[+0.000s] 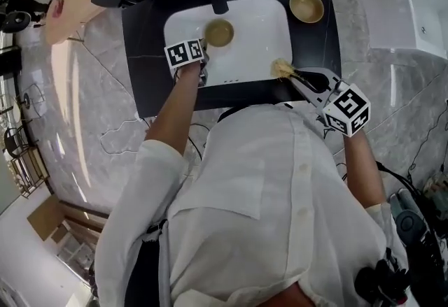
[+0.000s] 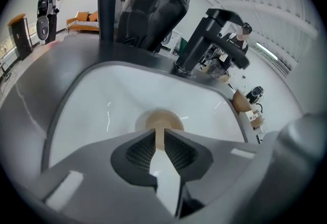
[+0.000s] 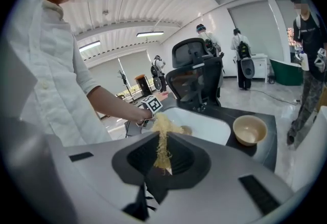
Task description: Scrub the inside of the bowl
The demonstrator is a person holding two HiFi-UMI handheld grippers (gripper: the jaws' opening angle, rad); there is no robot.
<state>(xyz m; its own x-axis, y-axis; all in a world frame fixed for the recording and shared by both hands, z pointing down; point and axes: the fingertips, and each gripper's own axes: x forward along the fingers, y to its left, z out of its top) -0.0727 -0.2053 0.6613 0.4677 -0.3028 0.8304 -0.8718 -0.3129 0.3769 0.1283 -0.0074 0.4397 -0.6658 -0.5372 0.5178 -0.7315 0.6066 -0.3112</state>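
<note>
A tan bowl (image 1: 219, 33) sits in the white sink (image 1: 259, 26), near its left side. My left gripper (image 1: 205, 43) is shut on the bowl's near rim; in the left gripper view the rim (image 2: 160, 139) runs between the closed jaws and the bowl (image 2: 162, 118) lies just beyond. My right gripper (image 1: 288, 73) hovers at the sink's front right edge, shut on a yellowish fibrous scrubber (image 1: 282, 69). In the right gripper view the scrubber (image 3: 162, 141) sticks up from between the jaws, apart from the bowl (image 3: 187, 130) in the sink.
A second tan bowl (image 1: 306, 6) stands on the black counter (image 1: 143, 54) right of the sink, also visible as the bowl (image 3: 249, 129) in the right gripper view. A black faucet (image 2: 214, 29) rises behind the sink. People stand far behind.
</note>
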